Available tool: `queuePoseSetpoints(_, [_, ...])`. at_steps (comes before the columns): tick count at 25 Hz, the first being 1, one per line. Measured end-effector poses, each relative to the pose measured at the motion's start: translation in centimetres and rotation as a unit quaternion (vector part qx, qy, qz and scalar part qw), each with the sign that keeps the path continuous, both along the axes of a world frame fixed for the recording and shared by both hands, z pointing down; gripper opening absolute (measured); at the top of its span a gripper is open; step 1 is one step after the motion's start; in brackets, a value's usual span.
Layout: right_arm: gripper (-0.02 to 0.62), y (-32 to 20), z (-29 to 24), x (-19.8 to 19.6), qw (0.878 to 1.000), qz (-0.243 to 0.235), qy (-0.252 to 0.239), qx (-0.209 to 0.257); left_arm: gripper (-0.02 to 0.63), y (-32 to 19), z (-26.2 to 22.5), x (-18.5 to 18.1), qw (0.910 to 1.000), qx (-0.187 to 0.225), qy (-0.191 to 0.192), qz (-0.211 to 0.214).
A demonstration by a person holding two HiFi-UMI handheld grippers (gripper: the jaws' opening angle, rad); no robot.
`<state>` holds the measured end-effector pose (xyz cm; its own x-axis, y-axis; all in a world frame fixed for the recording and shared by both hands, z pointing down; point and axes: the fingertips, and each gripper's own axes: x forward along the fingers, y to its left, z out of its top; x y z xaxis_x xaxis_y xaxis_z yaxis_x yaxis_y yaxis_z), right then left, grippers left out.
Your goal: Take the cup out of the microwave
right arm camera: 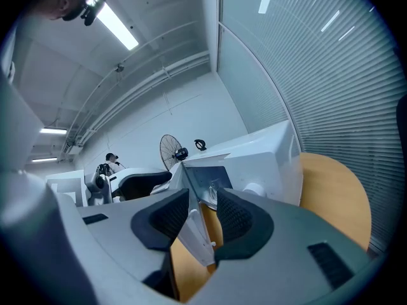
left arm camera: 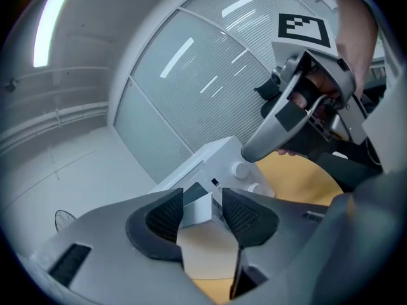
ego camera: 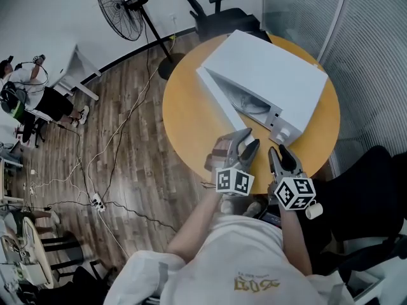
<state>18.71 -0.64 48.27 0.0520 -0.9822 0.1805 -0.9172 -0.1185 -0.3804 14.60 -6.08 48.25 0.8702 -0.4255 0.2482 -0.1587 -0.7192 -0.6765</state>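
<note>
Bright ceiling strip lights, soft shadows, fisheye edges, dark corners

The head view looks steeply down from above the person onto the round desk. In it the microwave lies just beyond the left gripper and the right gripper. The left gripper view rides close behind its own jaws and faces nearly level along them at the microwave's knob end, with the right gripper above and to the right of them. The right gripper view sits likewise, with the open door showing between its jaws. All three views share the microwave and the desk.
</note>
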Motion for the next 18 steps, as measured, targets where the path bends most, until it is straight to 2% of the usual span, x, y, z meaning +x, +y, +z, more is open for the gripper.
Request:
queuePoseSetpoints(4, [0.133, 0.2, 0.0, -0.4, 1.000, -0.003, 0.001, -0.002, 0.202, -0.3, 0.2, -0.8, 0.9998, -0.001, 0.007, -0.020])
queuePoseSetpoints(8, [0.133, 0.3, 0.0, -0.9, 1.000, -0.007, 0.002, -0.003, 0.266, -1.3, -0.2, -2.1, 0.9954, -0.063, 0.052, -0.051])
queuePoseSetpoints(11, [0.133, 0.3, 0.1, -1.1, 1.000, -0.009, 0.002, -0.002, 0.290, -1.7, -0.1, -2.7, 0.9916, -0.087, 0.069, -0.067])
queuePoseSetpoints(18, [0.133, 0.2, 0.2, -1.7, 1.000, -0.017, 0.002, -0.004, 0.298, -2.0, -0.2, -3.6, 0.9867, -0.105, 0.085, -0.090])
